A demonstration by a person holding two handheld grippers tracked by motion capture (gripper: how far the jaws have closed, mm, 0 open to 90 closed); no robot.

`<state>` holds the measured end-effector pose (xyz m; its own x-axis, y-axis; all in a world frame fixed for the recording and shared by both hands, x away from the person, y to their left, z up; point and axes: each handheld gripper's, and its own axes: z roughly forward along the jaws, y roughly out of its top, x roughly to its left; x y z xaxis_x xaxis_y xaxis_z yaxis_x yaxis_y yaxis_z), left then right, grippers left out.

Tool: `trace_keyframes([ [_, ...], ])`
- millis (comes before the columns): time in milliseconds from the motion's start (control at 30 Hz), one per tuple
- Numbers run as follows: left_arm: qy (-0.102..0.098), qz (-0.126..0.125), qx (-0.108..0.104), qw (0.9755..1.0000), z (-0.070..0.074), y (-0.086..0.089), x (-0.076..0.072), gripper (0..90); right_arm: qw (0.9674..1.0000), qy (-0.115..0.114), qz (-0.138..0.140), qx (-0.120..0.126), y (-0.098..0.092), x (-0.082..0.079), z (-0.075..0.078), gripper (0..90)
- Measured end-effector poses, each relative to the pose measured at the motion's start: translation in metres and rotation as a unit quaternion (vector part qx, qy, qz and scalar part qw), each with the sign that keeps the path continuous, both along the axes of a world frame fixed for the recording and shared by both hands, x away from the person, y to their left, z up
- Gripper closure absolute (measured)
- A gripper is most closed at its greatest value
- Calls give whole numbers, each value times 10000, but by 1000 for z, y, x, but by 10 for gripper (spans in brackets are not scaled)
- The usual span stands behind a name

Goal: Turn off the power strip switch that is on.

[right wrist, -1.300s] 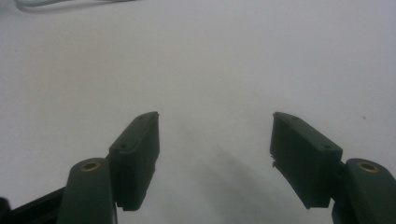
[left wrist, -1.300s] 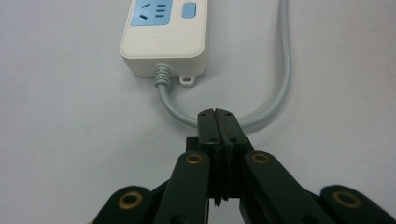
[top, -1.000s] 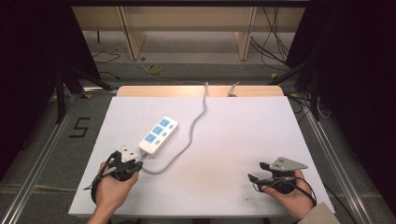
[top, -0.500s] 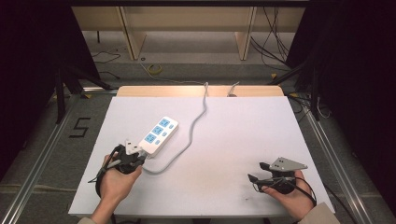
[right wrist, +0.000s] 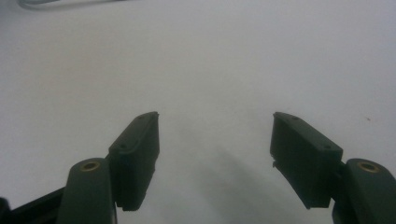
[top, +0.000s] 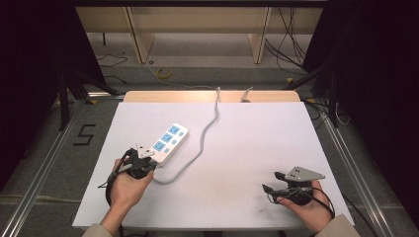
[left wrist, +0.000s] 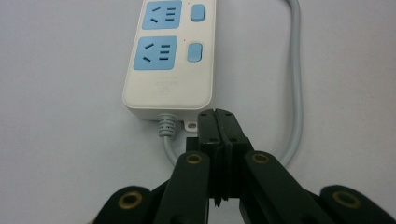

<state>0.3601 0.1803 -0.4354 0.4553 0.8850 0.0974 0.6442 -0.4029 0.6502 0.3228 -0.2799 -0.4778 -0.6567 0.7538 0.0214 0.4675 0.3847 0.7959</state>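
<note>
Since the earlier frames the left gripper [top: 140, 159] has crept a little up and to the right in the high view, so its tip now sits at the near end of the power strip [top: 168, 143]; the right gripper [top: 289, 183] has stayed where it was, at the lower right of the white desk [top: 257, 133]. The power strip lies left of centre, slanting toward the upper right, and its grey cable [top: 206, 133] loops back from the near end and runs up to the far edge of the desk. In the left gripper view the jaws are pressed together with nothing between them, their tips just beside the strip's cable exit (whether they touch the casing I cannot tell). In the right gripper view the jaws stand spread over bare desk.
</note>
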Motion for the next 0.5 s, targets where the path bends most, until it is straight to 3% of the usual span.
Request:
trace_keyframes([
  [500,44,-20,45,10000,2,-6,9,896,10000,-12,4,23,0,0,0,338],
])
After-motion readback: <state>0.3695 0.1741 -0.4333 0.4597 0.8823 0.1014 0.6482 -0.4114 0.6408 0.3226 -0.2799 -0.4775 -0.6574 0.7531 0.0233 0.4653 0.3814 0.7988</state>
